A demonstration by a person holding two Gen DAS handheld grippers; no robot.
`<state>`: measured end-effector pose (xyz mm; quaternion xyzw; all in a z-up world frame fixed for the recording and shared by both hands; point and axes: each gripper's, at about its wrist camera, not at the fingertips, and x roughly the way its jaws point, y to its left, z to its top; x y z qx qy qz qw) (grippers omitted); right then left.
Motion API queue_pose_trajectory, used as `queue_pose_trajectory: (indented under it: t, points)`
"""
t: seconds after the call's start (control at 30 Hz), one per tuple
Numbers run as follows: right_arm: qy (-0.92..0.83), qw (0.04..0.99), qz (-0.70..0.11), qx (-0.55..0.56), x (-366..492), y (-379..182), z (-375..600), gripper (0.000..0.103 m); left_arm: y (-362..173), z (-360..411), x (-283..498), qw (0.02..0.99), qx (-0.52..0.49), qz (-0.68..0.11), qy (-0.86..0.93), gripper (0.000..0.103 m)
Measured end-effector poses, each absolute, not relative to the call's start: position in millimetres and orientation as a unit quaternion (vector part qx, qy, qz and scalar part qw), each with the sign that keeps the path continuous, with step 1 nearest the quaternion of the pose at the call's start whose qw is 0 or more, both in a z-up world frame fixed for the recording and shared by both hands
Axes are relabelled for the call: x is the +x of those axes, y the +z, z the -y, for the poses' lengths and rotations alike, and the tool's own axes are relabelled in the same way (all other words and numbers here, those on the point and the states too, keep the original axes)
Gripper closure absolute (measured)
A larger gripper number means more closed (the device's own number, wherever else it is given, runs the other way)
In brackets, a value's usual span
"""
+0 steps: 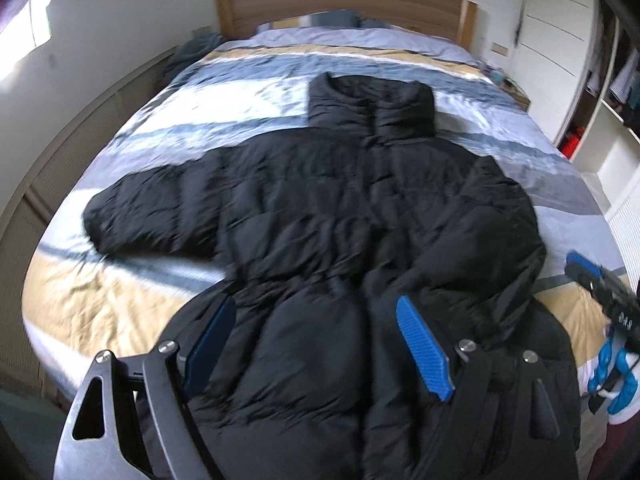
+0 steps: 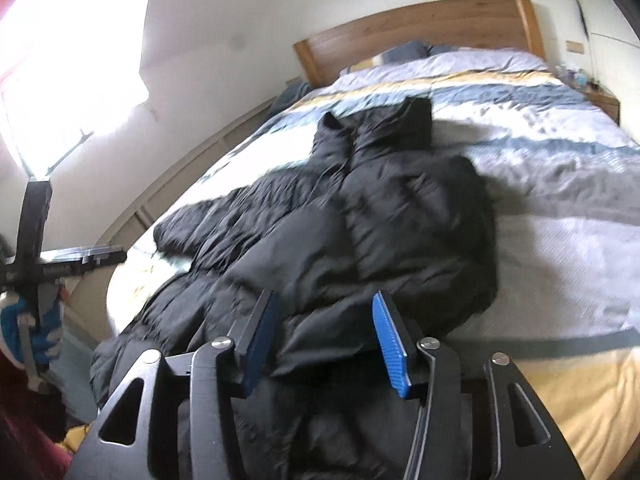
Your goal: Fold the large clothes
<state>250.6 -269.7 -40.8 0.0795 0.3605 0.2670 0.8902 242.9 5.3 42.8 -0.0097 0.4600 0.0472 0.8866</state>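
Note:
A large black puffer jacket (image 1: pixel 320 208) lies front up on the bed (image 1: pixel 120 300), collar toward the headboard. Its left sleeve (image 1: pixel 136 216) is spread out sideways; its right sleeve (image 1: pixel 492 240) is folded in over the body. The jacket also shows in the right wrist view (image 2: pixel 360 232). My left gripper (image 1: pixel 316 320) is open over the jacket's lower hem, empty. My right gripper (image 2: pixel 324 320) is open over the jacket's lower right edge, empty. The right gripper also shows at the right edge of the left wrist view (image 1: pixel 592 276).
The bed has a striped blue, white and yellow cover (image 2: pixel 560 184) and a wooden headboard (image 1: pixel 340 8). A white wardrobe with open shelves (image 1: pixel 580 80) stands on the right. A bright window (image 2: pixel 60 60) and a low wall panel are on the left.

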Motion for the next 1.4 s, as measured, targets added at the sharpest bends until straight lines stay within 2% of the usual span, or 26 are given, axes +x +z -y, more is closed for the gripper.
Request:
queue_pose_trajectory:
  t: [0.27, 0.6, 0.9, 1.07, 1.27, 1.4]
  points:
    - [0.237, 0.900, -0.356, 0.087, 303, -38, 284, 0.052, 20, 48, 306, 0.887, -0.014, -0.461, 0.005, 0.021]
    - [0.210, 0.901, -0.370, 0.086, 352, -64, 275, 0.051, -28, 84, 360, 0.884, 0.000, -0.466, -0.017, 0.021]
    - [0.215, 0.883, -0.413, 0.055, 357, -115, 242, 0.050, -94, 56, 348, 0.859, 0.006, -0.512, 0.013, 0.020]
    - [0.199, 0.885, -0.419, 0.045, 353, -108, 241, 0.050, -82, 48, 336, 0.866, 0.008, -0.499, 0.013, 0.020]
    - [0.190, 0.902, -0.387, 0.032, 320, -78, 237, 0.048, -78, 43, 320, 0.868, 0.004, -0.497, 0.011, 0.020]
    - [0.190, 0.894, -0.404, 0.029, 301, -88, 227, 0.046, -81, 44, 312, 0.865, 0.022, -0.502, 0.010, 0.020]
